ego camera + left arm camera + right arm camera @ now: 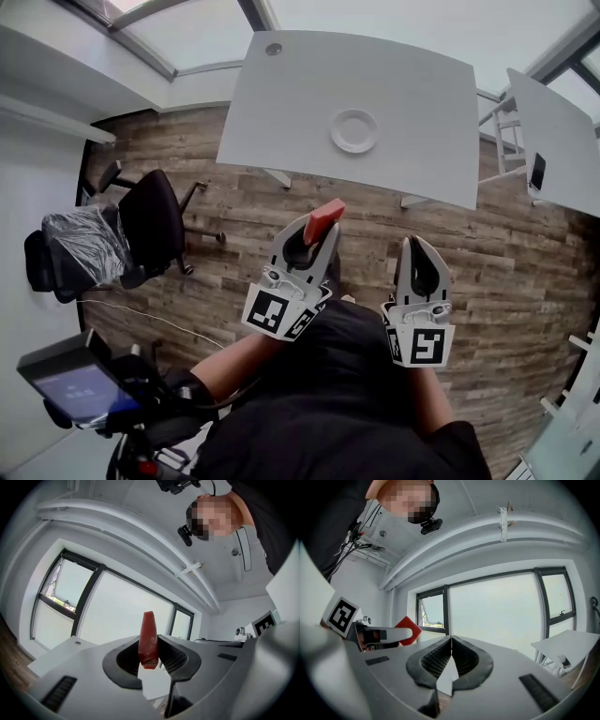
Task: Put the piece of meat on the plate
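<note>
A red piece of meat (323, 219) sticks out of my left gripper (319, 232), whose jaws are shut on it; in the left gripper view the meat (148, 640) stands upright between the pads. My right gripper (415, 246) is beside it, shut with nothing between its jaws, and from it the meat (407, 629) shows at the left. Both grippers are held level over the wooden floor, short of the white table (300, 103). A white round plate (354, 130) lies near the table's middle, empty.
A black office chair (150, 220) with a plastic-wrapped seat stands at the left. A second white table (558, 141) is at the right. A device with a blue screen (80, 386) sits at the lower left. Large windows (497, 606) fill the wall ahead.
</note>
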`<state>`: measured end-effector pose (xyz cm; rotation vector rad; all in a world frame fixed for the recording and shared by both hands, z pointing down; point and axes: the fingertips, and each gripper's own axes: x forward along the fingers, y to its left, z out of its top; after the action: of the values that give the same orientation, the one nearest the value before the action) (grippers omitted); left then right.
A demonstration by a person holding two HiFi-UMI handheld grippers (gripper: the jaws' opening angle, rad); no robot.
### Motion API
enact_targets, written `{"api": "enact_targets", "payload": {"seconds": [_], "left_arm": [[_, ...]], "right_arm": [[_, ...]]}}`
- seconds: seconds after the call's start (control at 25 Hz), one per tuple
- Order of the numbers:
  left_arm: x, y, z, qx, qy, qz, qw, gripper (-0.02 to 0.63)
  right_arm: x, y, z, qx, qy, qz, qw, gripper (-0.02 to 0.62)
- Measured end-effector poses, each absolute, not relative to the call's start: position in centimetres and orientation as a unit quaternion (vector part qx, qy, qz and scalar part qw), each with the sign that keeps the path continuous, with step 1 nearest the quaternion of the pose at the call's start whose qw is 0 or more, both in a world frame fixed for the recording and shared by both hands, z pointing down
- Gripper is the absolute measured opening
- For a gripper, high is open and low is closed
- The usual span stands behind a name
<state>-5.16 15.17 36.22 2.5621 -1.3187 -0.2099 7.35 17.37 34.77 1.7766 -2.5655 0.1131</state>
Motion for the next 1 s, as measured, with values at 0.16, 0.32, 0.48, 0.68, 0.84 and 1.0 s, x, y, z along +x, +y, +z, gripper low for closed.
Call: {"api": "enact_targets", "payload": {"seconds": [0.16, 0.32, 0.48, 0.68, 0.84, 1.0], "left_arm": [[-5.4, 11.7, 36.3, 0.881, -0.446, -0.075, 0.137, 0.099], [-8.3, 5.5, 36.8, 0.885, -0.435, -0.075, 0.147, 0.098], [-8.4, 3.2, 36.5, 0.888, -0.431, -0.075, 0.140, 0.099], [-8.2, 2.0, 36.5, 0.892, -0.425, -0.073, 0.136, 0.098], [-9.6, -2.3, 38.4, 0.887, -0.430, -0.067, 0.154, 0.099], [-9.6, -2.3, 38.6, 0.886, -0.432, -0.065, 0.158, 0.099]], "right_arm": [[7.7, 13.3, 33.7, 0.591, -0.806, 0.021, 0.004, 0.006], [5.0, 7.1, 32.5, 0.605, -0.796, 0.003, 0.003, 0.006], [4.7, 4.8, 31.8, 0.606, -0.796, -0.005, -0.003, 0.006], [4.8, 3.6, 31.3, 0.610, -0.792, -0.009, -0.012, 0.006], [3.2, -0.6, 32.6, 0.609, -0.793, 0.005, -0.001, 0.006], [2.8, -1.0, 32.3, 0.604, -0.797, 0.004, -0.002, 0.006]]}}
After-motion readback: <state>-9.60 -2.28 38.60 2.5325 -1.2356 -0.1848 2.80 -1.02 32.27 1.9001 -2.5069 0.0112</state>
